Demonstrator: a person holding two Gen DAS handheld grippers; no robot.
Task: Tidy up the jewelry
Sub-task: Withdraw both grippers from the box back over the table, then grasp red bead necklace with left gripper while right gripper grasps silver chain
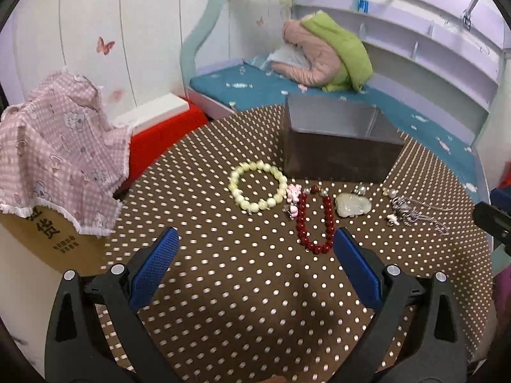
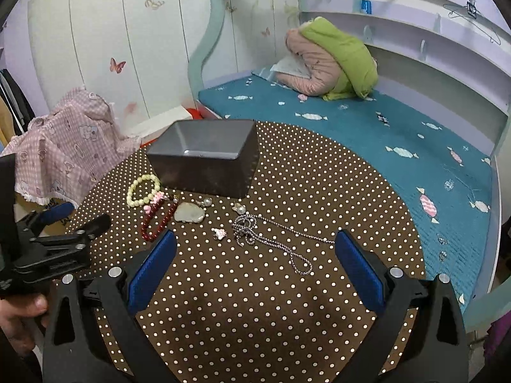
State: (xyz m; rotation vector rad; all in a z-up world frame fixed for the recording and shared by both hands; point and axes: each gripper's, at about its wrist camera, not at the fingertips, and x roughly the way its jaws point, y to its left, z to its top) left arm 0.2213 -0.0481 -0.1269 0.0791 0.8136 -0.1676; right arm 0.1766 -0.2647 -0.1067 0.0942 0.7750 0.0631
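Jewelry lies on a brown polka-dot table (image 1: 242, 287) in front of an open dark grey box (image 1: 338, 146) (image 2: 207, 159). There is a pale yellow bead bracelet (image 1: 257, 186) (image 2: 143, 190), a red bead bracelet (image 1: 314, 220) (image 2: 158, 220), a pale jade pendant (image 1: 352, 205) (image 2: 189, 213), a silver chain (image 1: 415, 212) (image 2: 271, 239), and small pink charms (image 1: 293, 193) (image 2: 219, 233). My left gripper (image 1: 255, 239) is open and empty above the table, short of the bracelets. My right gripper (image 2: 255, 242) is open and empty, with the chain lying between its fingers.
A bed with a teal sheet (image 2: 367, 134) and piled pink and green jackets (image 2: 332, 60) lies behind the table. A pink checked cloth (image 1: 54, 150) covers a cardboard box at the left. The left gripper's body (image 2: 51, 242) shows at the right wrist view's left edge.
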